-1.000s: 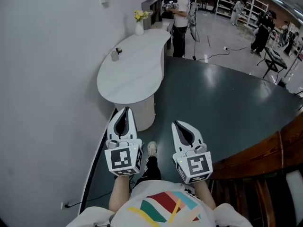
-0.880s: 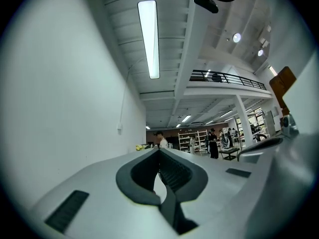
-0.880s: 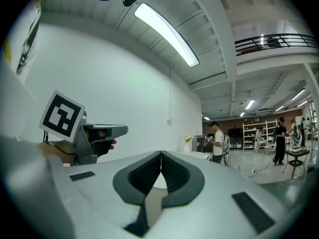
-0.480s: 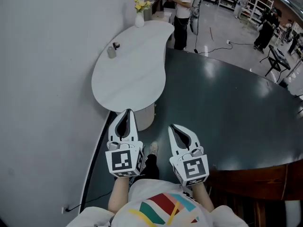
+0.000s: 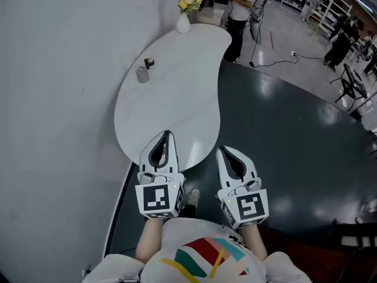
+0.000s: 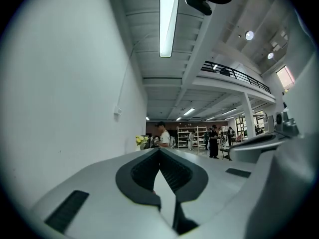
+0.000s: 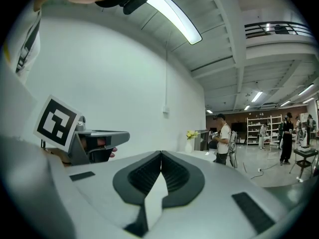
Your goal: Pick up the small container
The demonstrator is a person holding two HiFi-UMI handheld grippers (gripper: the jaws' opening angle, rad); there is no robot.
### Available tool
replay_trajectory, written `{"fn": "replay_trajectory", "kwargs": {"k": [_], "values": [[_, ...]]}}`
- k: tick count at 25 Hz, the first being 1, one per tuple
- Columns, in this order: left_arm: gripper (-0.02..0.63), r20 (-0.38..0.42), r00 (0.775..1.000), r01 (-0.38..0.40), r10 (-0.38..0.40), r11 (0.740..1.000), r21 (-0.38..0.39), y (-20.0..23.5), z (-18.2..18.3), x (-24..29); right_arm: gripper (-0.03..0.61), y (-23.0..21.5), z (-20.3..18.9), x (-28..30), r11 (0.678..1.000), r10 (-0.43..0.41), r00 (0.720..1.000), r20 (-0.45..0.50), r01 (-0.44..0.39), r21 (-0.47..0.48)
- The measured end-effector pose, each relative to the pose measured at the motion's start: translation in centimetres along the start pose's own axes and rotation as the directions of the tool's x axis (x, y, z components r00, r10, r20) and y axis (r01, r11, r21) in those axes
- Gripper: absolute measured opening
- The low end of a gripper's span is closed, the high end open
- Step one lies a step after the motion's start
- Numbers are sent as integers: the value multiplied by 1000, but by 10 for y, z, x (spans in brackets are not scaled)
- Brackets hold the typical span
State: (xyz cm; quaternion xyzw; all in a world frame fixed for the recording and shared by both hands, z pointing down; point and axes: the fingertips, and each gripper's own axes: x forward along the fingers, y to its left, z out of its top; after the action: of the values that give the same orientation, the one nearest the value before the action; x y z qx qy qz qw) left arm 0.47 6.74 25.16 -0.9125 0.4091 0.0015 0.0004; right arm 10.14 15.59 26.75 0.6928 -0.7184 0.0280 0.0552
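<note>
Small container (image 5: pixel 142 73), well ahead of fingers (image 5: pixel 167 136)

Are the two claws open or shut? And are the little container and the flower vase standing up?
left claw: shut, nothing in it.
right claw: shut, nothing in it.
small container: upright on the white table, not picked up.
vase: upright, yellow flowers in it.

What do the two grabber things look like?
The left gripper and right gripper are white and pointed like beaks, with black ribbed pads inside. Each carries a white cube with black square markers at its back. The person wears a white shirt with red, green and yellow stripes.
</note>
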Motion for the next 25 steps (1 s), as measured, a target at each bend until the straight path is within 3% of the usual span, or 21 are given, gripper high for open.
{"fn": "replay_trajectory", "kwargs": {"k": [7,11,25], "values": [[17,-4,1000,6,-6,999,-48,27,-3,69,11,-27,19,70,1000,-17,1000,11,17,-22],[17,-28,1000,9,-10,999,-37,29,-12,88,11,-33,19,94,999,3,1000,8,-3,-39],[17,2,994,-113,113,994,1,26,9,110,11,-60,27,117,993,112,993,47,-111,-25]]}}
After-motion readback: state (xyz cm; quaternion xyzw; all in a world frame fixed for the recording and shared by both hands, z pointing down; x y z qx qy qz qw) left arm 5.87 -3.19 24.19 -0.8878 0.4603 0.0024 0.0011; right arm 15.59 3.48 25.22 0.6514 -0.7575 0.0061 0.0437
